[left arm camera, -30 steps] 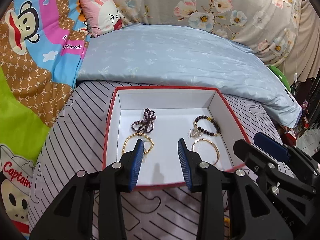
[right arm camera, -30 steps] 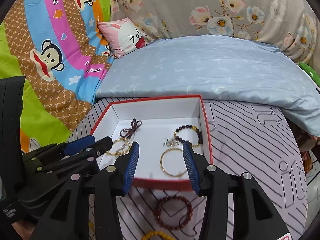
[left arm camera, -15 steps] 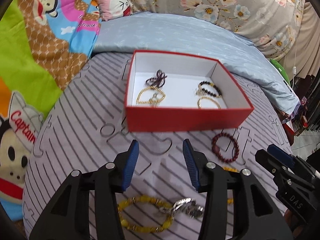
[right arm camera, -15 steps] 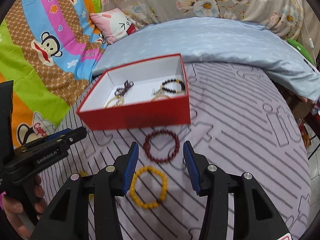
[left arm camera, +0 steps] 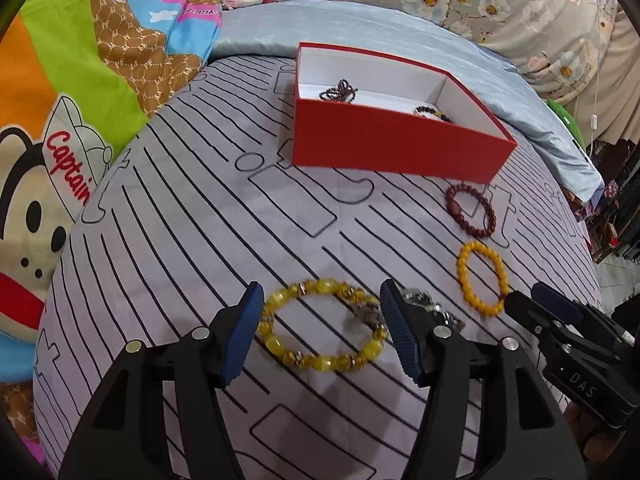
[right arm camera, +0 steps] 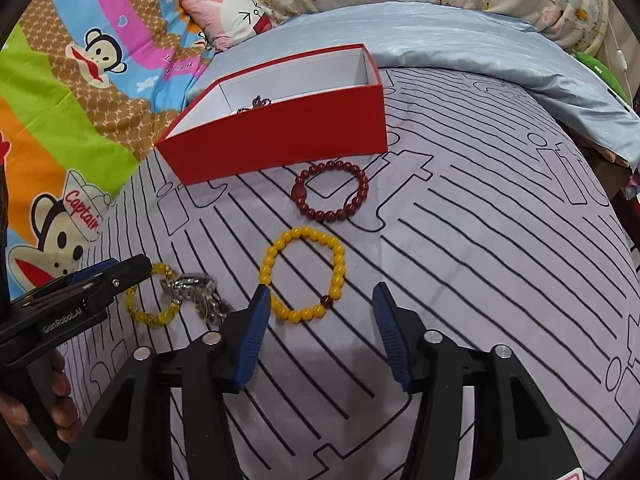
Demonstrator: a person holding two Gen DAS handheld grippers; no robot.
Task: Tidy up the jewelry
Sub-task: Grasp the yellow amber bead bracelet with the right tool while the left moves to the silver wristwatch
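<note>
Four pieces of jewelry lie loose on the striped quilt (left arm camera: 200, 240) before the red box (left arm camera: 392, 144). My left gripper (left arm camera: 320, 332), jaws spread and empty, brackets the chunky yellow bracelet (left arm camera: 320, 328), its oval running jaw to jaw, a silver chain (left arm camera: 428, 308) touching its right end. My right gripper (right arm camera: 318, 332), also spread and empty, sits just short of the orange bead bracelet (right arm camera: 304, 276). A dark red bracelet (right arm camera: 332, 192) lies nearer the box; I judge the chain may snag.

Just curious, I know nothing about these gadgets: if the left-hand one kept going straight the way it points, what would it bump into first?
Probably the chunky translucent yellow bead bracelet, lying between the open jaws of the left gripper on the striped grey bedspread. Depth is hard to judge.
</note>
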